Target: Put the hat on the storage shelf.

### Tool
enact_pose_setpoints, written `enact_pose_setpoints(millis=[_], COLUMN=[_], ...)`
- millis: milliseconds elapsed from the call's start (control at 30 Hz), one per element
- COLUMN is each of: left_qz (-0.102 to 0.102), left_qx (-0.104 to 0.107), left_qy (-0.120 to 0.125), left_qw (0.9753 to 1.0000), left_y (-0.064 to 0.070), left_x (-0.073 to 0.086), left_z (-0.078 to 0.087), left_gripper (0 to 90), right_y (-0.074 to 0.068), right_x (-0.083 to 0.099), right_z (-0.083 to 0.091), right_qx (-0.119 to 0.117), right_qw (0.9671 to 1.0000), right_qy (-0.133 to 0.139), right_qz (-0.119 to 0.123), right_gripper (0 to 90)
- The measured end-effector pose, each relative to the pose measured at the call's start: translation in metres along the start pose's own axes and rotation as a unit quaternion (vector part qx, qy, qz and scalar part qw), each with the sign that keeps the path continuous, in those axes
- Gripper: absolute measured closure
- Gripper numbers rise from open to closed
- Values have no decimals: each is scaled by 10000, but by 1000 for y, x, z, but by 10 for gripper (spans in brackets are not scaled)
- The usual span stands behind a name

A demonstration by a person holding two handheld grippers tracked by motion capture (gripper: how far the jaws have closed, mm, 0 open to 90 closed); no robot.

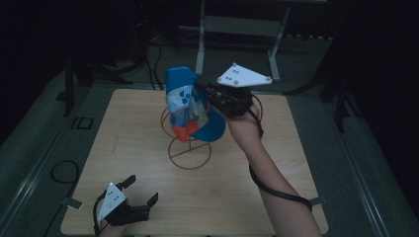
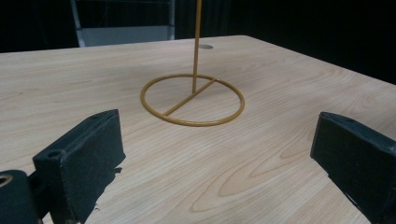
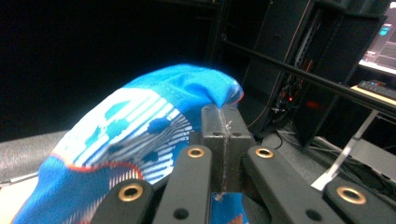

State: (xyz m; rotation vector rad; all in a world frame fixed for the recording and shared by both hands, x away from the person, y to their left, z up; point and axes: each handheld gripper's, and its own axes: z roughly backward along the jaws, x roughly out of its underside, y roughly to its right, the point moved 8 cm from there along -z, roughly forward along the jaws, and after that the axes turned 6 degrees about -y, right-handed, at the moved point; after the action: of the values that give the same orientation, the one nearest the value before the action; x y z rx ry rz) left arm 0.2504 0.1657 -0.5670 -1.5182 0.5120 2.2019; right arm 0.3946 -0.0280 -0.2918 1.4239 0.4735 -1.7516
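Fingers [image 3: 224, 135] of the right gripper [image 1: 205, 90] pressed together on a blue cap [image 1: 190, 104], cap held up over the gold wire stand [image 1: 189, 154] mid-table [image 1: 123, 128], left gripper [image 1: 141, 190] spread wide, idle near the front-left corner

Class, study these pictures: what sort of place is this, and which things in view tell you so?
Probably a dim lab or recording studio, not a home: a bare wooden table stands on grey flooring, cables trail behind it, and dark equipment racks with a metal frame stand beyond.
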Motion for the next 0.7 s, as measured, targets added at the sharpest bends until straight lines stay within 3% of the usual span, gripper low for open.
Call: enact_pose_setpoints(millis=[267, 500, 700], left_qz=[61, 32, -3], left_qx=[22, 51, 38], left_qy=[68, -18, -5], left_qw=[10000, 10000, 10000], left_y=[-3, -1, 0], left_x=[0, 2, 2], left_z=[3, 2, 1], left_gripper=[28, 47, 46], right_y=[-8, -8, -6], right_x=[11, 28, 45], right_z=[-37, -50, -51], right_qx=[10, -36, -101], right_qw=[9990, 9975, 9964], right_qy=[-431, -700, -847], right_qz=[101, 97, 13], right_gripper=[900, 900, 900])
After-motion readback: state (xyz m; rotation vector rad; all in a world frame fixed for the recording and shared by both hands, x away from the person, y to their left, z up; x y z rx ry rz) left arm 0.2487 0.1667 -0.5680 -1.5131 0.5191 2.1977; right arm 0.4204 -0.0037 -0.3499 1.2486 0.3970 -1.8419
